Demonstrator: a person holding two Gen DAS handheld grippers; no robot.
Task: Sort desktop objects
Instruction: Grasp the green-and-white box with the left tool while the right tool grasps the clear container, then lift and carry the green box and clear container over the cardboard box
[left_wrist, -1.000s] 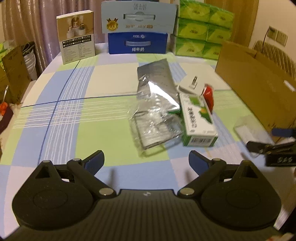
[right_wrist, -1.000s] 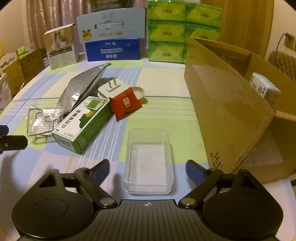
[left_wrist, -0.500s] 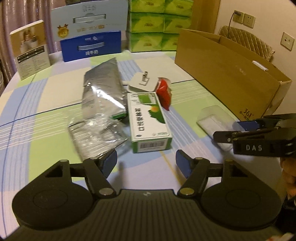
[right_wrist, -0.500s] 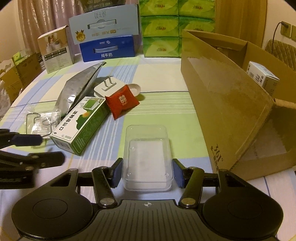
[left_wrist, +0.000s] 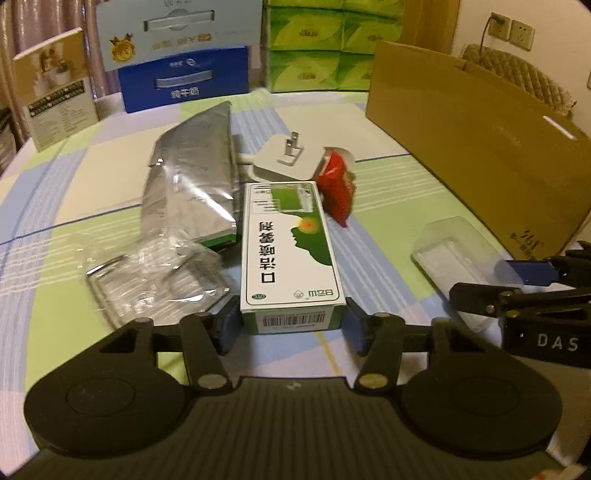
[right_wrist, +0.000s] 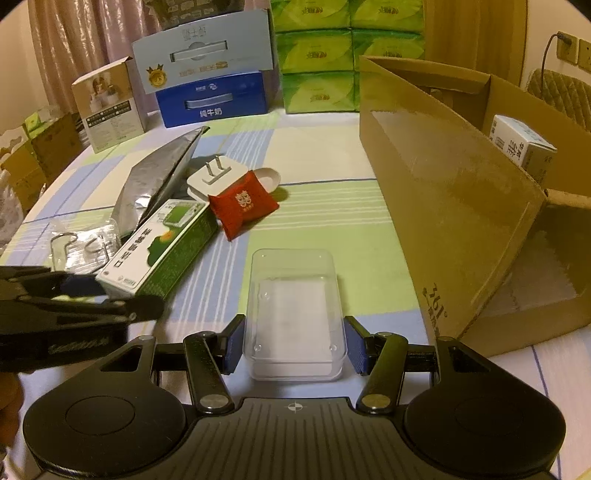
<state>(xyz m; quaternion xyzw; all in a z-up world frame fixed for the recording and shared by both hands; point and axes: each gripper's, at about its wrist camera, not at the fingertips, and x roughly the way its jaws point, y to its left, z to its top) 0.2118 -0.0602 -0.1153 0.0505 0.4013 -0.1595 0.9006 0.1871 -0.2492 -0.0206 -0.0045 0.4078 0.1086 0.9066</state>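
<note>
Since a second earlier, the left hand-held gripper (left_wrist: 291, 328) had slid in from the clear bag (left_wrist: 155, 277) to straddle the green box (left_wrist: 290, 251), jaws closing with its near end between them, pads at its sides though contact was hard to tell; the right hand-held gripper (right_wrist: 293, 347) had clamped onto the clear tray (right_wrist: 293, 314) lying on the bench (right_wrist: 332, 206). The open carton (right_wrist: 461, 206) held one white box (right_wrist: 517, 144). Counted on the bench: one foil pouch (left_wrist: 192, 184), one plug (left_wrist: 288, 162), one red sachet (right_wrist: 242, 206).
</note>
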